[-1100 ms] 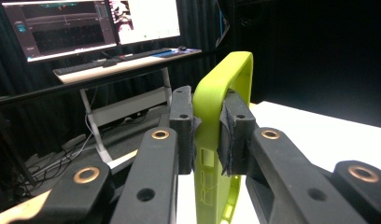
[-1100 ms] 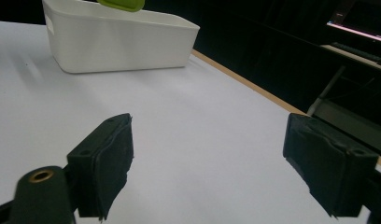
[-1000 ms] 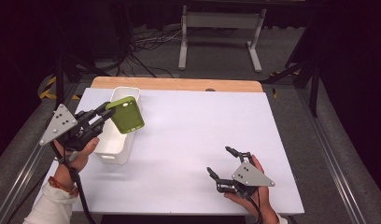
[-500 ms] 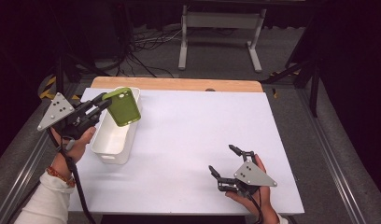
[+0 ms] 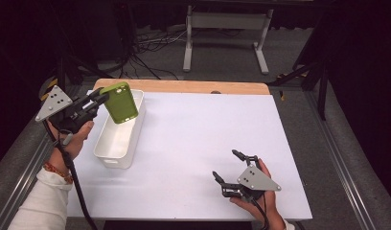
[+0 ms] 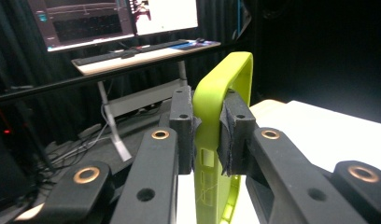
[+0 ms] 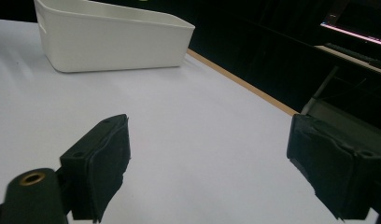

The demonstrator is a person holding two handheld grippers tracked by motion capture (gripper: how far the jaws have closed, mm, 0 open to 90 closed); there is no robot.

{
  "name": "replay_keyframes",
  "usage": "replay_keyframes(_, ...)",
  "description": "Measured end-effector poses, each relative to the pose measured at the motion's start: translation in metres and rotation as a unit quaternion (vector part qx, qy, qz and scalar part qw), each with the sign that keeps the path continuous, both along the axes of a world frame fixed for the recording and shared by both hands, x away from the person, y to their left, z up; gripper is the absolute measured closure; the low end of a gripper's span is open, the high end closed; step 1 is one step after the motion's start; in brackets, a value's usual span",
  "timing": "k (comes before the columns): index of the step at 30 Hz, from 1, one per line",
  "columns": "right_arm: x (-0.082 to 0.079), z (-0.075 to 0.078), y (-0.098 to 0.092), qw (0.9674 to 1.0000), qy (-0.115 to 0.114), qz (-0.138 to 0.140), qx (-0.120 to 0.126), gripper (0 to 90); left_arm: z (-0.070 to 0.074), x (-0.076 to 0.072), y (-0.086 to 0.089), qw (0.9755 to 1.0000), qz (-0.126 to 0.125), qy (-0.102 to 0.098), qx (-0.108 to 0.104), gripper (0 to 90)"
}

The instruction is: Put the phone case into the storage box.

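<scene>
Green and rubbery-looking, the phone case point(image 6: 220, 100) is clamped by one thin side wall in the left gripper point(image 5: 95, 103), held in the air over the far end of the white bin point(image 5: 118, 139); it looks light and bendy, so a rim grip near a corner seems safest. Near the table's front edge, the right gripper point(image 5: 233, 166) rests with jaws apart and empty. Beyond the white tabletop point(image 5: 193, 139) lie a wooden strip, a metal stand and cables on a dark floor.
</scene>
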State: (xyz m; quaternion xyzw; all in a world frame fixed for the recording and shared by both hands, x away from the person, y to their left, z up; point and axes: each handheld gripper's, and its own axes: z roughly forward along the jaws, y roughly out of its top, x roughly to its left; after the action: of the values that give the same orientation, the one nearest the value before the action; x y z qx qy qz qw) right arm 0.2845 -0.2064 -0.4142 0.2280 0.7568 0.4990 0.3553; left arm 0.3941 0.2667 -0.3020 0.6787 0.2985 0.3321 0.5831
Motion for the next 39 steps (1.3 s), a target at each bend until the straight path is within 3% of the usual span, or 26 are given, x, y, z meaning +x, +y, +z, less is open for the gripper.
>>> replay_keyframes(10,0.001,-0.002,0.002,1.0,0.007,0.004,-0.003,14.2,0.002,0.016,0.007,0.9997,0.018,0.012,0.013,78.0)
replay_keyframes(22,0.002,-0.003,0.003,0.9999,0.009,0.006,-0.01,14.3,-0.002,0.046,0.002,0.9984,0.029,0.036,0.033,78.0)
replay_keyframes(27,0.002,-0.004,0.005,0.9998,0.009,0.009,-0.014,14.3,-0.009,0.063,0.0,0.9969,0.035,0.048,0.051,78.0)
replay_keyframes(39,0.002,-0.005,0.004,0.9998,0.013,0.005,-0.016,14.3,-0.027,0.088,-0.006,0.9958,0.038,0.057,0.06,78.0)
